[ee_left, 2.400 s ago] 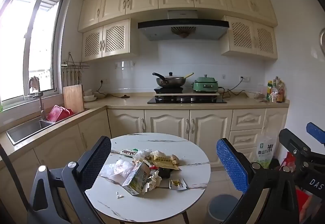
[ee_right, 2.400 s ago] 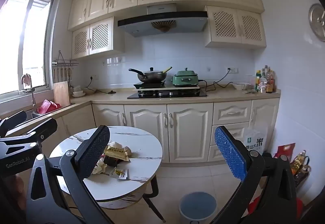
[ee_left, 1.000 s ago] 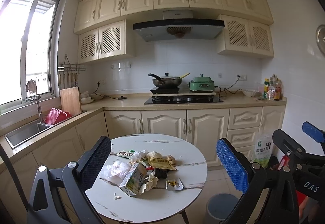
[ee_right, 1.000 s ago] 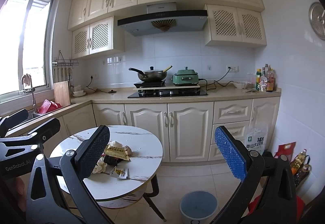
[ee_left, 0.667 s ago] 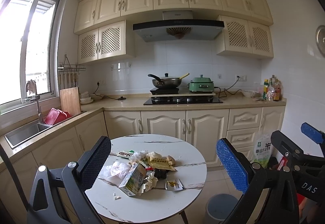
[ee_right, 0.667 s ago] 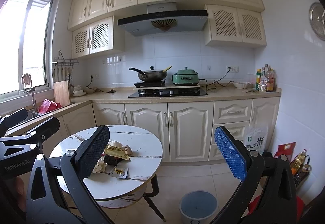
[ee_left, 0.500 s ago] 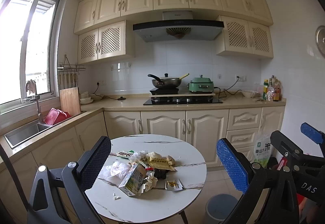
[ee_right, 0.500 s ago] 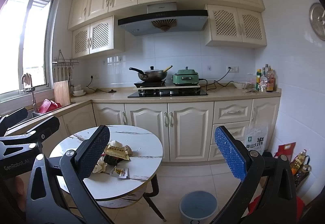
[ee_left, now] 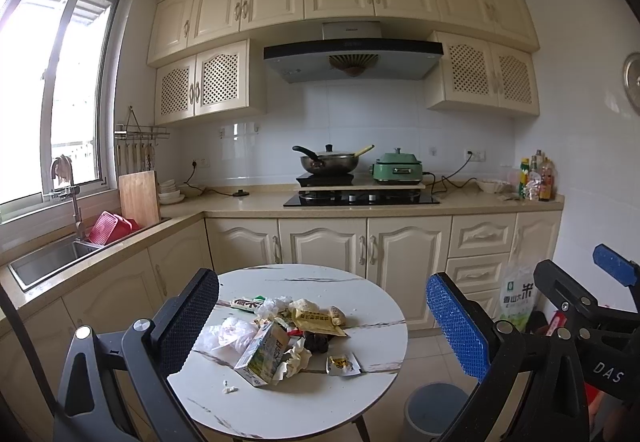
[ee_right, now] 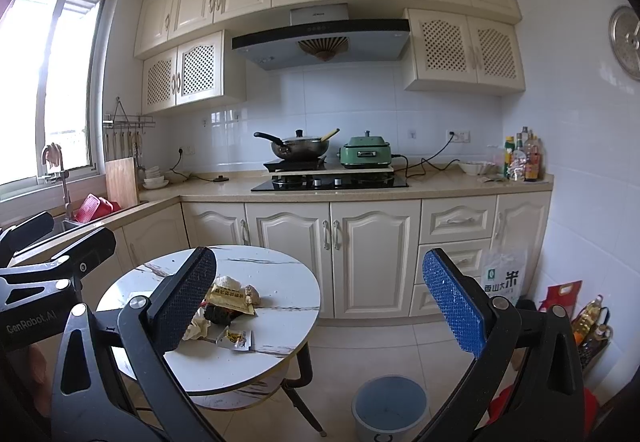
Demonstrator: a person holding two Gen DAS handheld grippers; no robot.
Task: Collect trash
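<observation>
A round white marble-pattern table (ee_left: 372, 378) stands in a cream kitchen, with a heap of wrappers, crumpled paper and a green-and-white drink carton (ee_left: 264, 352) at its middle. A grey-blue waste bin (ee_right: 389, 406) waits on the floor beside it, likely to receive the rubbish. The left gripper (ee_left: 320, 330) and right gripper (ee_right: 320, 306) hang back, jaws wide apart and empty. Little has changed over the last seconds; the view has barely drifted.

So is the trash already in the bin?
No, the bin on the floor looks empty, and the trash lies in a heap on the table.
</observation>
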